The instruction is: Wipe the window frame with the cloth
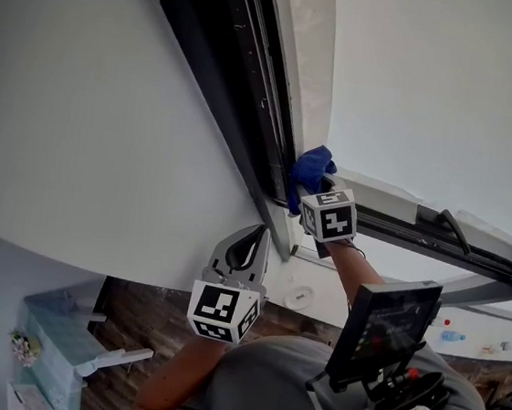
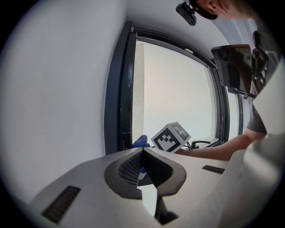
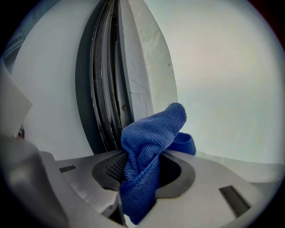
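- Pinching the blue cloth [image 3: 151,133] in my right gripper [image 3: 143,165]: its jaws are clamped on the bunched middle, and loose folds bulge up past the tips.
- The cloth sits just right of centre in the head view, at the lower corner of the dark window frame [image 1: 251,89], beside its tracks.
- My left gripper [image 2: 142,151] hangs lower, jaws together on nothing, apart from the frame.

cloth [image 1: 312,167]: in head view, lower part behind right gripper [image 1: 323,198]
frame [image 3: 104,89]: top cut off by edge, foot behind cloth
shelf items [image 1: 24,348]: too small to tell
screen [image 1: 384,326]: display unreadable
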Demonstrator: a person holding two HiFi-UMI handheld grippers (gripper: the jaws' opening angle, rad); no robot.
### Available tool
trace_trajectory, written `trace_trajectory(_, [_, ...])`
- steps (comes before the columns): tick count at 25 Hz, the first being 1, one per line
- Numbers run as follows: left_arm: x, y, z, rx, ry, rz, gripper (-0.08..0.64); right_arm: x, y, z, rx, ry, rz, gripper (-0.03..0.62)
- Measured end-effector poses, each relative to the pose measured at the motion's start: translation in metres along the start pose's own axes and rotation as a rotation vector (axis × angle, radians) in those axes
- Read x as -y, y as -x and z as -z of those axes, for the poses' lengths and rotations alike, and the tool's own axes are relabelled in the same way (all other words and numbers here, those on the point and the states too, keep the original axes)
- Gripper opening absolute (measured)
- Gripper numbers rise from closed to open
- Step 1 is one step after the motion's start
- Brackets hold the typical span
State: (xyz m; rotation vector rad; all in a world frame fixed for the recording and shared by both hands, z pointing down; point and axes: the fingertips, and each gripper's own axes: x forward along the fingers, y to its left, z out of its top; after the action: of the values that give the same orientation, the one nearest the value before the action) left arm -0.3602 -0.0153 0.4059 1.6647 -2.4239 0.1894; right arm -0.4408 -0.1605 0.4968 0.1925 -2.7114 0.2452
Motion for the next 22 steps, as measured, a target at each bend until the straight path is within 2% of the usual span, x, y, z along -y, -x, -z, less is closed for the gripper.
trace_trajectory(8, [0.001, 0.001, 0.002, 0.003, 0.01, 0.023, 0.008, 0.015, 0.008, 0.019, -0.063, -0.044, 0.079, 0.161])
trace_trajectory(14, [0.005, 0.004, 0.005, 0.002, 0.019, 0.041, 0.008, 0.009, 0.009, 0.02, -0.07, -0.033, 0.069, 0.161])
trace_trajectory(18, [0.01, 0.003, 0.006, 0.005, 0.02, 0.057, 0.008, 0.025, 0.019, 0.029, -0.078, -0.07, 0.099, 0.161])
trace_trajectory(22, [0.009, -0.002, 0.009, -0.001, 0.057, 0.063, 0.008, 0.044, 0.036, 0.036, -0.078, -0.106, 0.14, 0.161])
